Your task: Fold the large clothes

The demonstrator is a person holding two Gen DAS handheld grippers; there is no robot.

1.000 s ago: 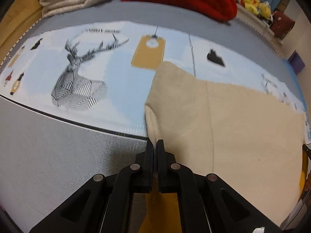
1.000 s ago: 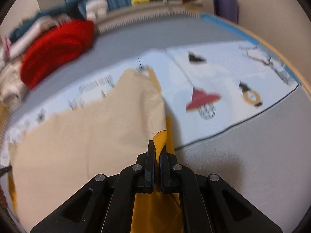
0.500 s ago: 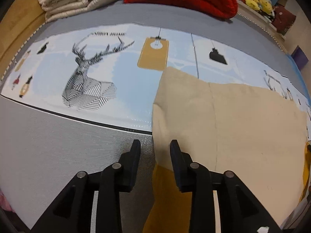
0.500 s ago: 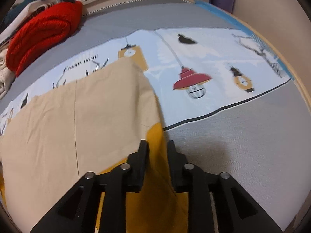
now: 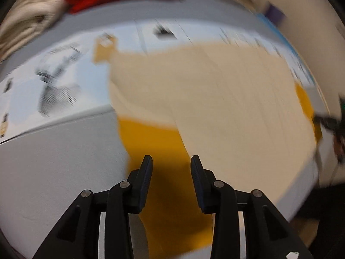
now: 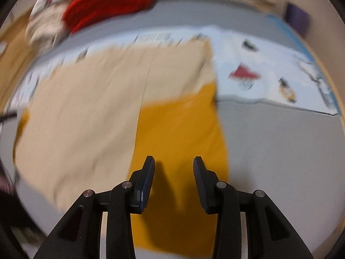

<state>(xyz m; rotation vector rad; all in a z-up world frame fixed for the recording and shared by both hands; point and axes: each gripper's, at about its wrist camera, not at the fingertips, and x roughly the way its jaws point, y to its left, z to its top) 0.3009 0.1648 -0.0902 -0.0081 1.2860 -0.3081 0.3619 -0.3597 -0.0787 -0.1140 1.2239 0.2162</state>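
A large garment lies flat on the bed, its beige side [image 5: 215, 99] folded over its mustard-yellow side [image 5: 163, 172]. It also shows in the right wrist view, beige [image 6: 86, 112] and yellow [image 6: 181, 142]. My left gripper [image 5: 171, 166] is open and empty, above the yellow part near the garment's left edge. My right gripper [image 6: 174, 168] is open and empty, above the yellow part near the garment's right edge. Both views are blurred by motion.
The bed has a grey cover [image 6: 280, 151] and a pale blue printed sheet [image 6: 258, 64]. A red knit [image 6: 107, 2] and cream folded clothes [image 5: 25, 28] are piled at the far side. A purple object [image 6: 297, 19] stands by the wall.
Both grippers let go of the garment's corners, opened wide and pulled back and up. The folded garment now lies flat on the bed.
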